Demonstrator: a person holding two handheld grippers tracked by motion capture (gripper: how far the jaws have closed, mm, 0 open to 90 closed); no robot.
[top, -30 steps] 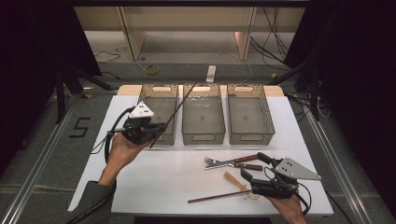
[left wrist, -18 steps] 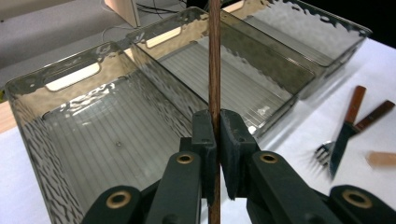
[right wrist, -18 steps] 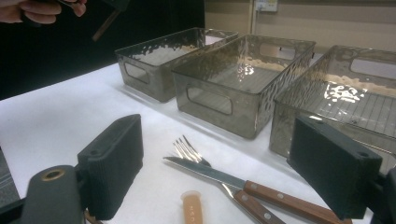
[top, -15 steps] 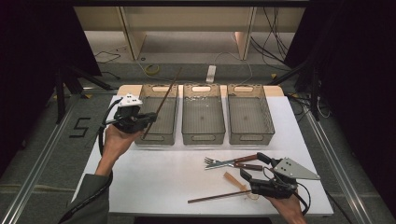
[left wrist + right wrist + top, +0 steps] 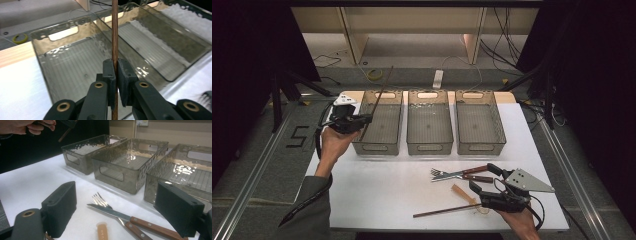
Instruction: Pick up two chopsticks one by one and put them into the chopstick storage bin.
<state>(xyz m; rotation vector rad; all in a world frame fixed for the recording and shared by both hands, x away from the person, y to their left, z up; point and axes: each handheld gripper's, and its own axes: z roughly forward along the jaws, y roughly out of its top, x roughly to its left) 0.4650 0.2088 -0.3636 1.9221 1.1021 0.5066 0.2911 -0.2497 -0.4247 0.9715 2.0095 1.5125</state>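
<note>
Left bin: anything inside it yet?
The left bin looks empty: its ribbed floor shows bare in the left gripper view. The left gripper holds a chopstick above it, covering a thin strip of the floor.

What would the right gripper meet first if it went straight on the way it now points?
Probably the knife and fork lying just ahead of the open right gripper, low between its jaws. Beyond them stands the middle bin. Depth is hard to judge, so it might pass above the cutlery.
</note>
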